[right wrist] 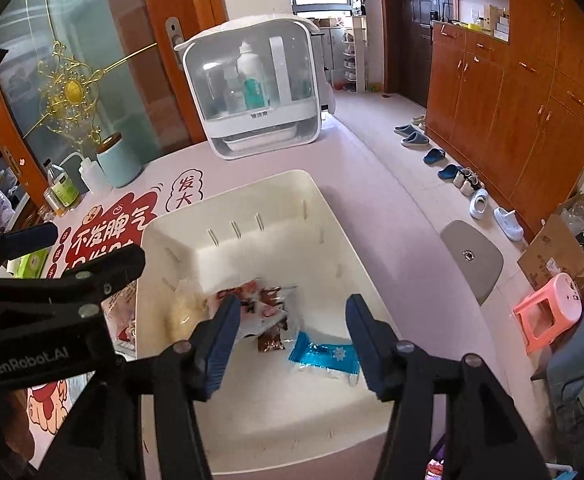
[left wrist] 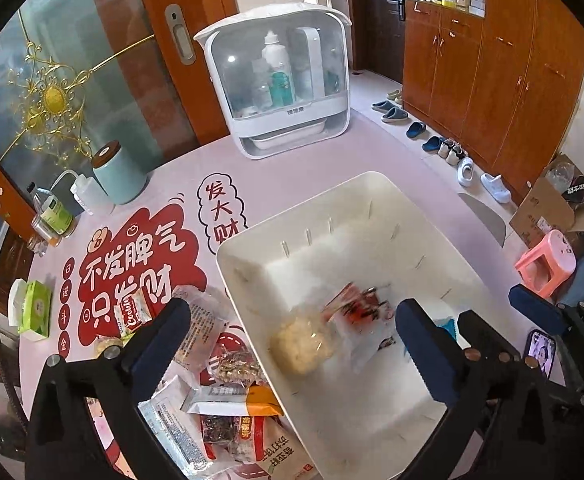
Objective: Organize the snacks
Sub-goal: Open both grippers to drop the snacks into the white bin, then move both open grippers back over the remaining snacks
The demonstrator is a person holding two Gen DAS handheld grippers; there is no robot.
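Observation:
A white plastic bin (left wrist: pixel 323 216) (right wrist: pixel 252 196) stands on the table. Inside lie a pale round pastry in clear wrap (left wrist: pixel 303 344) (right wrist: pixel 184 312), red and white snack packets (left wrist: pixel 359 312) (right wrist: pixel 260 304), a small brown packet (right wrist: pixel 270 342) and a blue packet (right wrist: pixel 323 356). The pastry and red packets look blurred in the left wrist view. My left gripper (left wrist: pixel 292 336) is open and empty above the bin's left rim. My right gripper (right wrist: pixel 292 340) is open and empty above the bin's inside. A pile of loose snack packets (left wrist: pixel 228 400) lies on the table left of the bin.
A white and clear cabinet with bottles (left wrist: pixel 280 80) (right wrist: pixel 252 88) stands at the table's back. A mint canister (left wrist: pixel 120 172), a squeeze bottle (left wrist: pixel 88 196) and a jar (left wrist: pixel 52 216) stand at the back left. A green tissue box (left wrist: pixel 32 308) lies left. A pink stool (right wrist: pixel 547 312) stands on the floor.

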